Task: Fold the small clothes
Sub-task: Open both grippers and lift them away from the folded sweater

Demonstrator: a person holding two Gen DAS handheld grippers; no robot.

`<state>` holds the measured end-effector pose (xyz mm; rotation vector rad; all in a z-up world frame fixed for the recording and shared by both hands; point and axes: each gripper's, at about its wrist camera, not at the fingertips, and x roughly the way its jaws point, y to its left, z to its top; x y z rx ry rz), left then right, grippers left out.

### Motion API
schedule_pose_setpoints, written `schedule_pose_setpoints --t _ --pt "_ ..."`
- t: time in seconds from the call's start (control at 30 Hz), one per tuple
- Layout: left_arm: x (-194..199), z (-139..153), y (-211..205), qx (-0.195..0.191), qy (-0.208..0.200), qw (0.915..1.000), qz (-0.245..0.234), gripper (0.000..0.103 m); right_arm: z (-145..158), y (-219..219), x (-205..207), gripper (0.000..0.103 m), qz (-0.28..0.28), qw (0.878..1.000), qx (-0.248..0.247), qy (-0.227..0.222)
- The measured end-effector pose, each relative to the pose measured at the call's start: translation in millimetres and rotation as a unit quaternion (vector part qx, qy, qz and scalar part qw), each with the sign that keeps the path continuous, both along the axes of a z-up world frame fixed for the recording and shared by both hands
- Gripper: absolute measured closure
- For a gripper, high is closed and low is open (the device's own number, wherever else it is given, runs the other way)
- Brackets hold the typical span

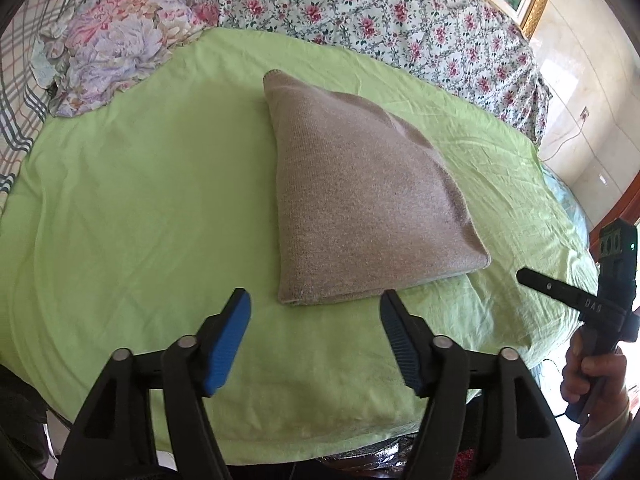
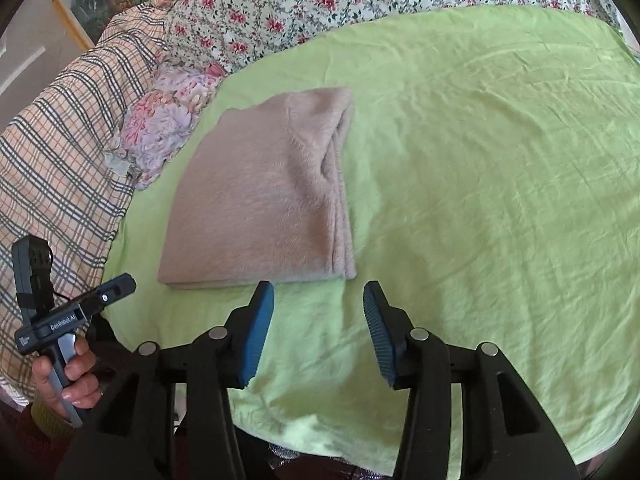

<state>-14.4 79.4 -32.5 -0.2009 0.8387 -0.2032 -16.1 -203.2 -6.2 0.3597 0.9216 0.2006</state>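
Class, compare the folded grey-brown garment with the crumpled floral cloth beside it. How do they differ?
The garment is plain grey-brown; the floral cloth has pink and lilac blooms. The garment lies folded flat, while the floral cloth is bunched up. The garment sits mid-sheet; the floral cloth sits at the edge of the green sheet. Both rest untouched.

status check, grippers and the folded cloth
Left gripper open, right gripper open, both empty. Beige knit garment lies folded on green sheet. Nothing blocking it.
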Motion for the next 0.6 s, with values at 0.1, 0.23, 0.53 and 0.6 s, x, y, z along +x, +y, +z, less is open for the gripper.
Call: schedule_pose_setpoints --t 0.1,0.23,0.53,0.6 --pt "-1 0 1 -0.007 0.003 1.0000 -0.001 0.030 -4 0 0 0.055 0.002 1.000 0.004 0.006" --pt "0 -2 2 -0.003 0.007 1.0000 -0.002 0.028 -4 0 2 0.054 0.002 1.000 0.008 0.007" --pt "11 12 -2 0.027 -0.010 0.9994 0.018 0.022 4 5 18 0.038 0.009 1.000 0.004 -0.008" --pt "15 16 -2 0.032 -0.013 0.9992 0.022 0.020 9 7 25 0.035 0.013 1.000 -0.001 -0.011"
